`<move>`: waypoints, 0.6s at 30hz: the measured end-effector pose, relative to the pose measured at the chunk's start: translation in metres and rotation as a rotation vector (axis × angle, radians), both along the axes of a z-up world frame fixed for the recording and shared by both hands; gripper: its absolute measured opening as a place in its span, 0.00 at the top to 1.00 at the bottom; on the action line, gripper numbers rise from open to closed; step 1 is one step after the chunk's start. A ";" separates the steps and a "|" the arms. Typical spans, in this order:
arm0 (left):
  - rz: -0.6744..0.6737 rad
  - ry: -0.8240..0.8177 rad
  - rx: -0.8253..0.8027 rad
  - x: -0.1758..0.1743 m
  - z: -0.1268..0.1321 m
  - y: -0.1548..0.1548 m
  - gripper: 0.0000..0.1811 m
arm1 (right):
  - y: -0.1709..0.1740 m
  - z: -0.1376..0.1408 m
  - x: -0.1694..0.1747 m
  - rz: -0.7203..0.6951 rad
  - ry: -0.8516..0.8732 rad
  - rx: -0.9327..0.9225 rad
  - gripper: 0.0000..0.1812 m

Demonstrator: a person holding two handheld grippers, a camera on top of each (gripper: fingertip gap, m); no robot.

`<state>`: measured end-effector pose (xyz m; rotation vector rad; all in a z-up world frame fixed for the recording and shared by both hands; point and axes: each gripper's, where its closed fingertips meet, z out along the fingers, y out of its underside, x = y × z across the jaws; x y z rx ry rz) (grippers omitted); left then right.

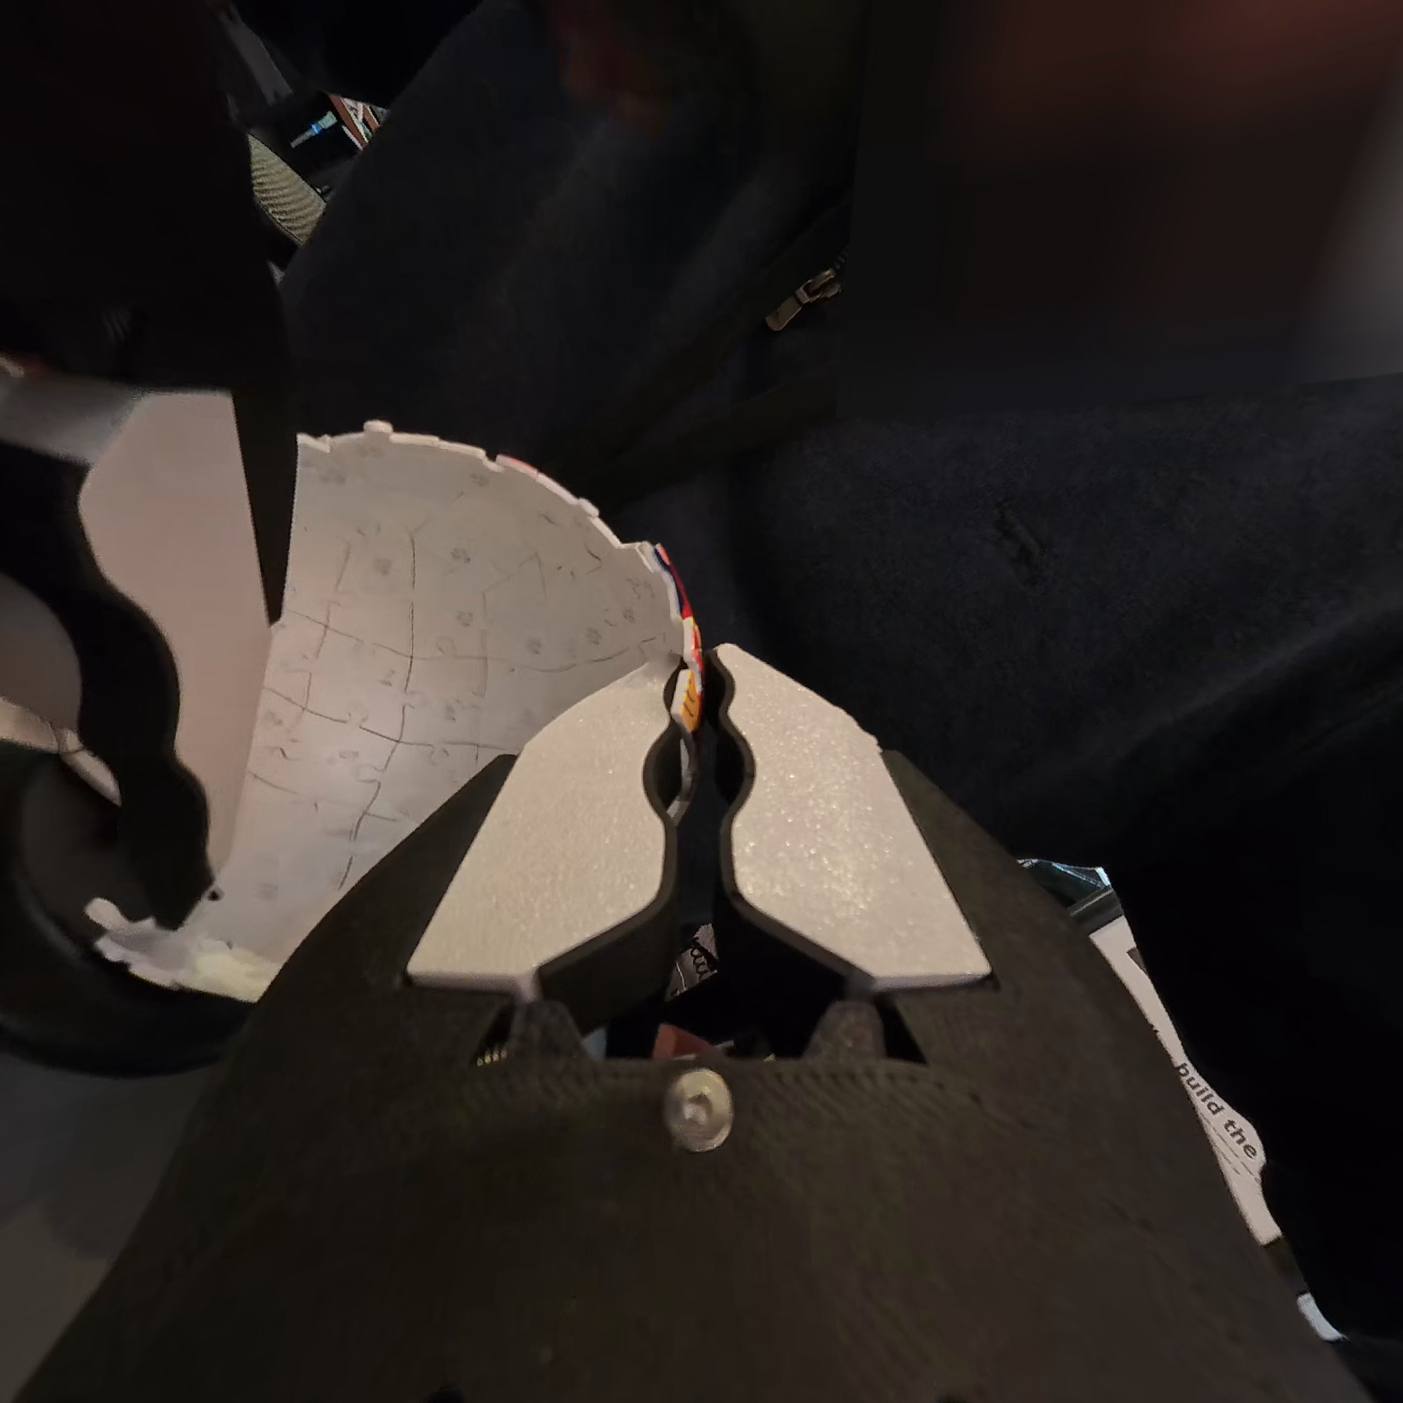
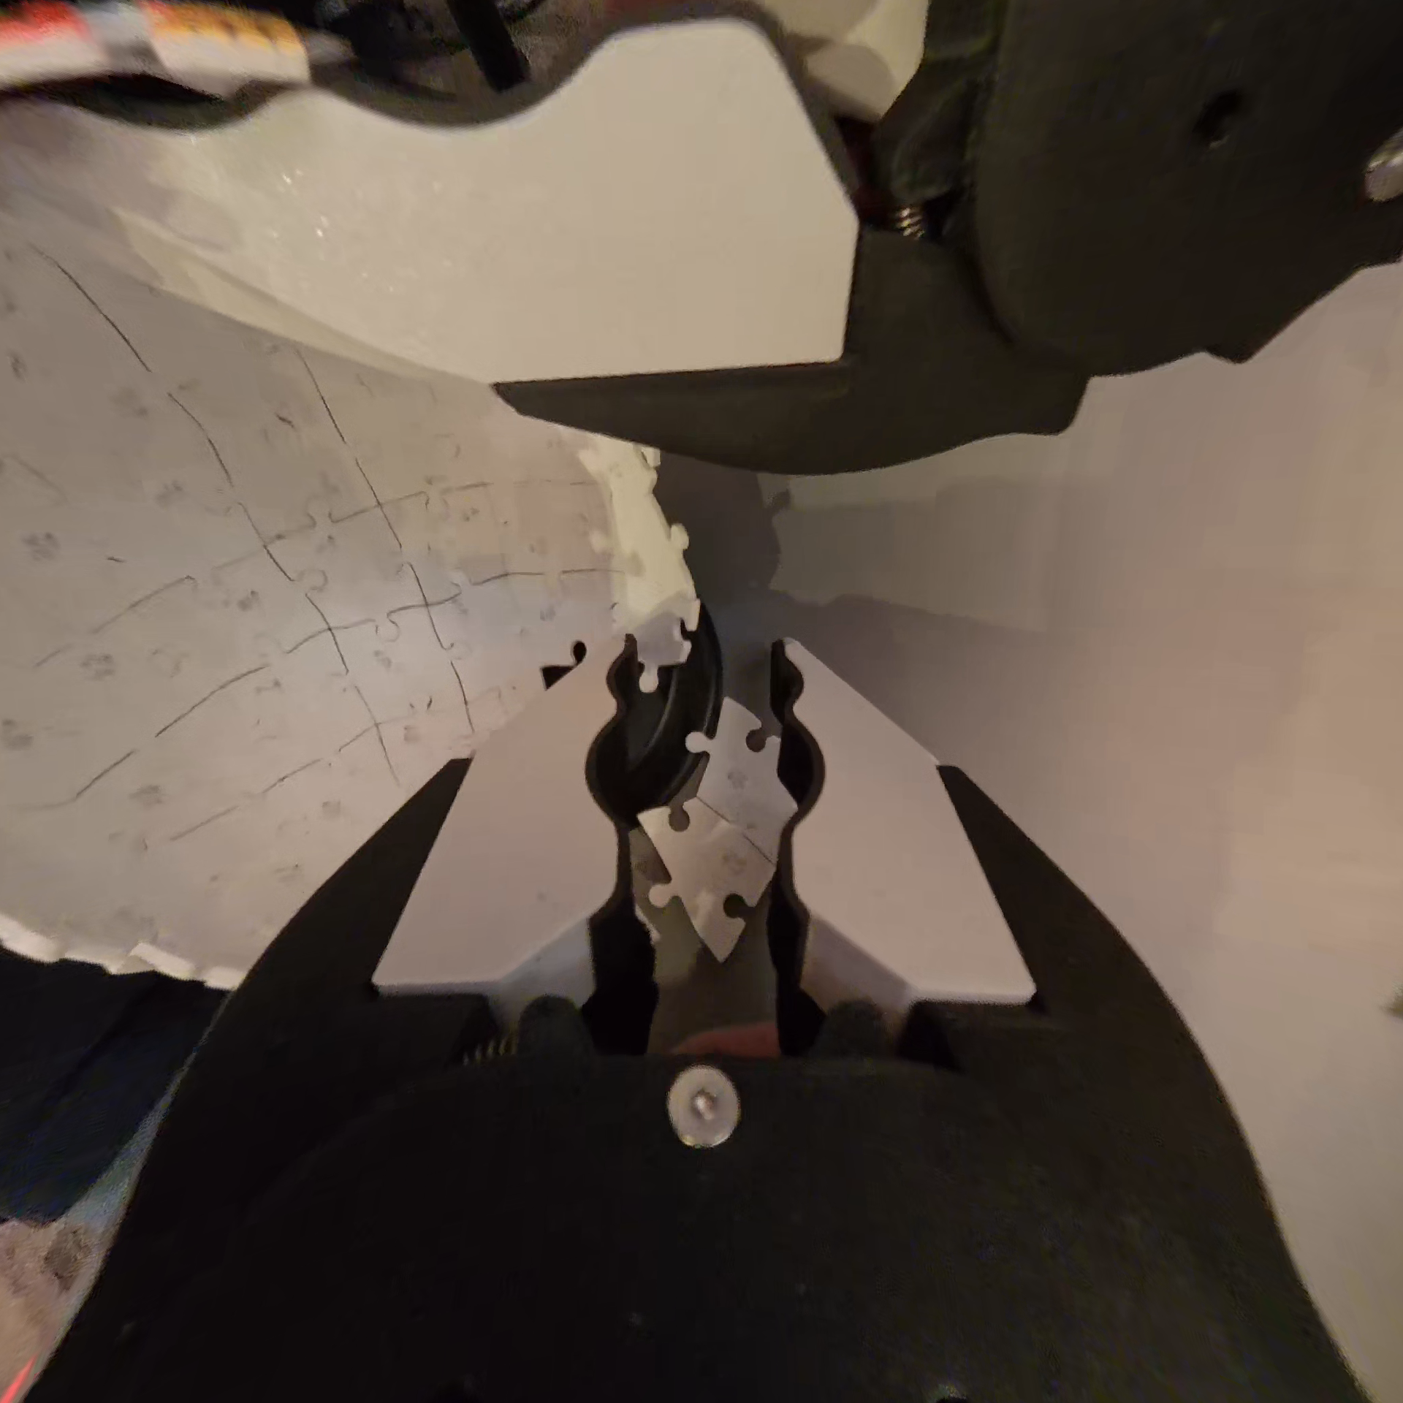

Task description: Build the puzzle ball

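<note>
One partly built puzzle ball [image 1: 425, 645] — a curved white shell of interlocked pieces, its pale inner face turned toward both cameras — sat between two grippers; its coloured outer face showed only as a thin strip at the rim in the left wrist view. The left gripper [image 1: 702, 676] was clamped on that rim, its two white-padded fingers [image 1: 577, 835] nearly meeting with the shell's edge pinched between them; in the right wrist view the same gripper appeared from the side above the shell [image 2: 228, 607], one white pad [image 2: 471, 228] and its black body visible. The right gripper [image 2: 702, 676] stood with its jaws a little apart, and between them lay a small cluster of loose joined pieces [image 2: 721, 843] — at least two, perhaps three, white side up; the jaws seemed closed on the cluster's sides, though the contact on the left side could not be told for certain. Just beyond the cluster one black ring-shaped object [image 2: 668, 736] lay against the shell's jagged lower edge. In the left wrist view the right gripper [image 1: 144, 759] showed as one dark blurred shape at the shell's left; dark fabric [image 1: 987, 607] with one zipper pull [image 1: 805, 300] filled the background, and one printed sheet of paper [image 1: 1199, 1101] lay at the right.
</note>
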<state>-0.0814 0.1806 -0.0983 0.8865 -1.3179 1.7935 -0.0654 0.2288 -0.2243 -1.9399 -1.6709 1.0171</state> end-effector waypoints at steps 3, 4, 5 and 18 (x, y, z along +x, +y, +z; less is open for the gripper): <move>-0.001 -0.001 0.001 0.002 -0.001 0.001 0.99 | -0.001 -0.003 0.001 0.016 -0.022 0.003 0.82; -0.001 0.000 0.001 0.003 -0.002 0.002 0.99 | -0.001 -0.003 0.001 0.023 -0.034 0.005 0.82; -0.003 0.001 0.000 0.003 -0.002 0.002 0.99 | -0.001 -0.004 0.001 0.028 -0.045 0.005 0.82; 0.079 -0.002 0.077 0.009 -0.004 0.007 0.89 | -0.002 -0.004 0.002 0.012 -0.097 -0.012 0.85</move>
